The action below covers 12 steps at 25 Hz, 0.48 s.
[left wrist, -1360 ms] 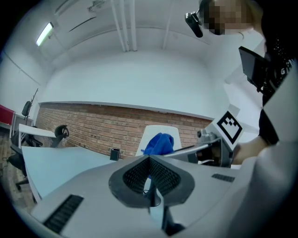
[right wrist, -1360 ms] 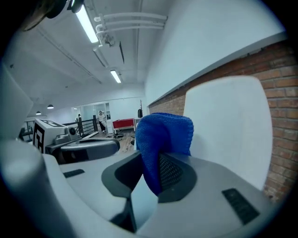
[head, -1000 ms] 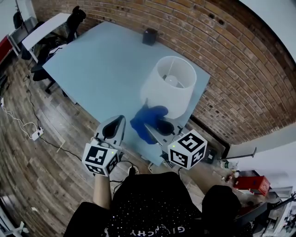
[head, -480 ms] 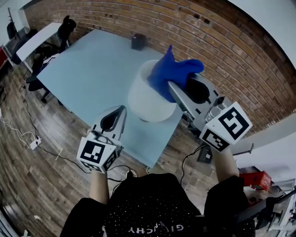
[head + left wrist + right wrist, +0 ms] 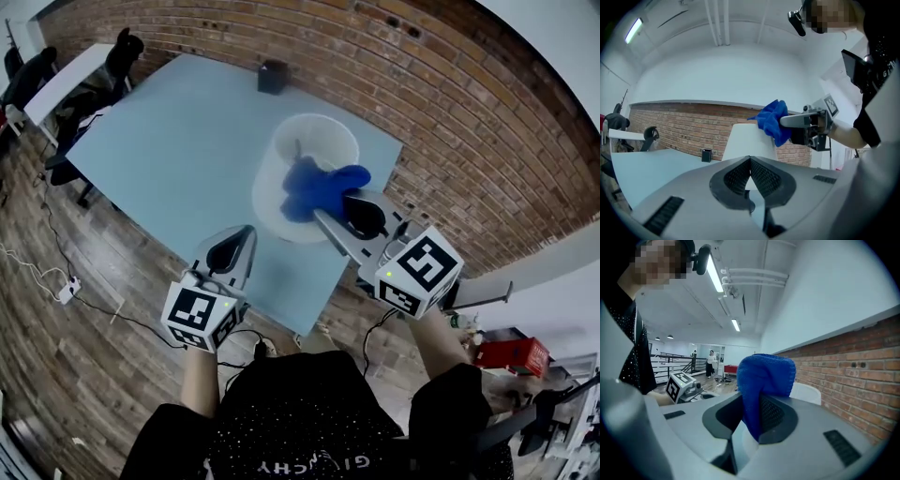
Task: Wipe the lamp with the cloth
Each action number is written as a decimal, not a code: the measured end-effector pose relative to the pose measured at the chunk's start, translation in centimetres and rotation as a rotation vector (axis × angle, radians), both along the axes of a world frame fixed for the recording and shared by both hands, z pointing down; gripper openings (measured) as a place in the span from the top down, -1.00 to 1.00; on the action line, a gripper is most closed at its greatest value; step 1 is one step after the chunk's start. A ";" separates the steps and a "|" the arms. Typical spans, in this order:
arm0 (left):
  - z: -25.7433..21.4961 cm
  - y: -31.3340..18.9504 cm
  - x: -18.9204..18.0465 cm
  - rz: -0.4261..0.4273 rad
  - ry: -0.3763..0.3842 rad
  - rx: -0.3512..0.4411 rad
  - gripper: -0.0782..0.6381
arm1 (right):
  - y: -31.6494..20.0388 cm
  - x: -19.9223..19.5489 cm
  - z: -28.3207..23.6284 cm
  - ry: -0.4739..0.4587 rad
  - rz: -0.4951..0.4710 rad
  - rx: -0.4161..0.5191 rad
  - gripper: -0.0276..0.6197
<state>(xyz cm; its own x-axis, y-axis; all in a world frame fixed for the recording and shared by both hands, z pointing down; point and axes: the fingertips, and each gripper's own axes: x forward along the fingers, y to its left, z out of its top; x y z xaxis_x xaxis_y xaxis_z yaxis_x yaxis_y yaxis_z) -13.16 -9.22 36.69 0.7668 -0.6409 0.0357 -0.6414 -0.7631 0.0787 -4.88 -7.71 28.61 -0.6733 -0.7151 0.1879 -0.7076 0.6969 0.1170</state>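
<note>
- The person is holding a hand-held gripper in each hand, over the near edge of a light blue table (image 5: 178, 141).
- The lamp (image 5: 274, 187) is standing on the table, near its right side. It is showing a big white shade, open at the top.
- The right hand-held gripper (image 5: 319, 210) is pinching the blue cloth (image 5: 319, 186). Its jaws are closing on a fold of the cloth, and the rest of the cloth is bunching up over the tips.
- The cloth is pressing on the top rim of the lamp shade, on the near right side. Part of it is hanging a little inside the shade.
- The left hand-held gripper (image 5: 247, 232) is staying low and to the left of the lamp, not touching it. Its jaws are touching at the tips, and nothing is sitting between them.
- A small black box (image 5: 273, 77) is sitting at the far edge of the table, well apart from the lamp.
- A brick wall (image 5: 450, 112) is running along the far right side of the table.
- A wooden floor (image 5: 75, 356) is showing on the left and near sides.
</note>
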 end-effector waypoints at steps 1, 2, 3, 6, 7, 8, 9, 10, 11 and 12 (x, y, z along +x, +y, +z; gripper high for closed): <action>0.4 0.0 0.0 0.002 -0.001 -0.009 0.76 | 0.1 -0.1 1.1 0.002 0.003 -0.023 0.68; 0.8 0.1 0.0 0.005 -0.004 -0.016 0.76 | 0.1 0.0 2.2 0.000 0.011 -0.046 0.69; 1.1 0.2 -0.1 0.007 -0.008 -0.023 0.76 | 0.1 0.0 3.2 -0.006 0.021 -0.067 0.69; 2.1 0.4 -0.3 0.010 -0.017 -0.044 0.76 | 0.3 0.2 6.2 -0.019 0.040 -0.123 0.69; 2.5 0.5 -0.3 0.010 -0.017 -0.051 0.76 | 0.4 0.3 7.1 -0.026 0.044 -0.143 0.68; 2.8 0.5 -0.3 0.012 -0.018 -0.058 0.76 | 0.5 0.4 8.0 -0.034 0.049 -0.164 0.69; 3.0 0.5 -0.3 0.015 -0.019 -0.062 0.76 | 0.6 0.4 8.9 -0.041 0.055 -0.185 0.68; 3.2 0.6 -0.2 0.018 -0.020 -0.065 0.76 | 0.7 0.4 9.7 -0.043 0.061 -0.204 0.68; 3.4 0.7 -0.2 0.019 -0.020 -0.069 0.76 | 0.8 0.4 10.5 -0.040 0.065 -0.222 0.68; 3.7 0.8 -0.2 0.020 -0.018 -0.073 0.76 | 1.1 0.2 11.3 -0.033 0.067 -0.240 0.68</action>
